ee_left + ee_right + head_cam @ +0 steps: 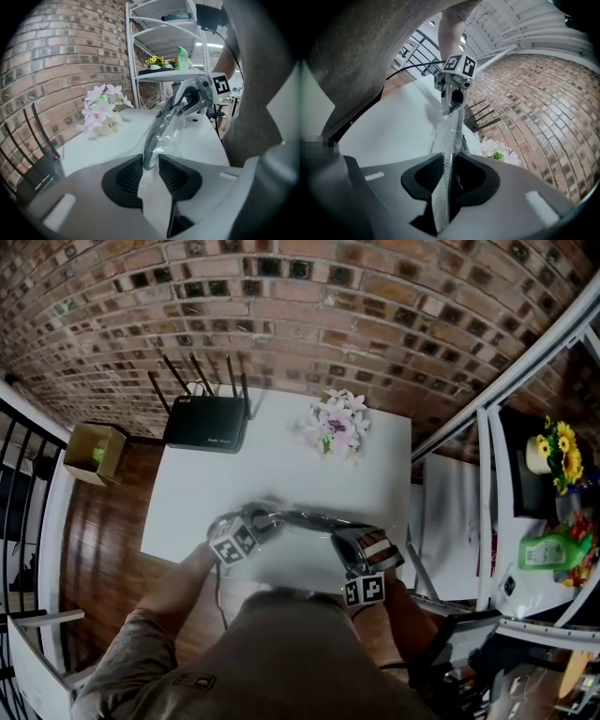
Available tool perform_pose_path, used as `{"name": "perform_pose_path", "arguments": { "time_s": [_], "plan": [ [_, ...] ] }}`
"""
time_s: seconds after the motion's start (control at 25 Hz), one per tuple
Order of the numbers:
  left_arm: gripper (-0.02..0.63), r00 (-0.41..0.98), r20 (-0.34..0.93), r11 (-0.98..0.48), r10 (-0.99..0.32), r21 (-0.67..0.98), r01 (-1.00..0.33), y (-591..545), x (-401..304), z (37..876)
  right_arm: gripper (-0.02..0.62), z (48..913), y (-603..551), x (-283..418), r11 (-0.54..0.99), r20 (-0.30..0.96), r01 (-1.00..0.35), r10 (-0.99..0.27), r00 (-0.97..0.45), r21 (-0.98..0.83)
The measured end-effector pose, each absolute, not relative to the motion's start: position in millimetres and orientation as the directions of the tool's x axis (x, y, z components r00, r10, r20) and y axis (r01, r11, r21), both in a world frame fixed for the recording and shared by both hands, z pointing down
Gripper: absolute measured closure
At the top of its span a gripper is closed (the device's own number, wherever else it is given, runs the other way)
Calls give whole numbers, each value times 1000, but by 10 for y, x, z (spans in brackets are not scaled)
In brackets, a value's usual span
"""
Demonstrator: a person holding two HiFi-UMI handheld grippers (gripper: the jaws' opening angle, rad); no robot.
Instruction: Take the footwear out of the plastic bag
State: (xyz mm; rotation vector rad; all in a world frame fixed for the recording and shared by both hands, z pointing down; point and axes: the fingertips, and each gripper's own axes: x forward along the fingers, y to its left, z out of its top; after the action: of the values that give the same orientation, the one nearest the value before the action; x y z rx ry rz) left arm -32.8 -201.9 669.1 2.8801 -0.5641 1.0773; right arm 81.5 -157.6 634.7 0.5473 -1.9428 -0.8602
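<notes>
A clear plastic bag with dark footwear inside hangs stretched between my two grippers over the front of the white table. In the left gripper view the bag runs away toward the right gripper, and the dark curved rim of the footwear sits in the narrow gap of my left gripper, whose pads stand slightly apart. My right gripper is shut on the bag, pinching a pale ribbed strip inside it. The left gripper faces it. In the head view the left gripper and right gripper stand close together.
A black router with antennas stands at the table's back left, and a small vase of pale flowers at the back middle. A white shelf rack with yellow flowers and a green bottle stands to the right. A brick wall is behind.
</notes>
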Motion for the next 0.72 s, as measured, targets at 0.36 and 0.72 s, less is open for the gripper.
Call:
{"name": "perform_pose_path", "arguments": {
  "time_s": [0.36,0.72],
  "plan": [
    [451,745,633,-962,-211,0,-273,-1932,-251,6700,500,6250,-1540,743,653,540,-17,-640,-547,757],
    [476,737,637,-964,-227,-41,-261,-1897,-170,6725,491,6333,-1524,772,712,579,-46,-606,-546,701]
  ]
}}
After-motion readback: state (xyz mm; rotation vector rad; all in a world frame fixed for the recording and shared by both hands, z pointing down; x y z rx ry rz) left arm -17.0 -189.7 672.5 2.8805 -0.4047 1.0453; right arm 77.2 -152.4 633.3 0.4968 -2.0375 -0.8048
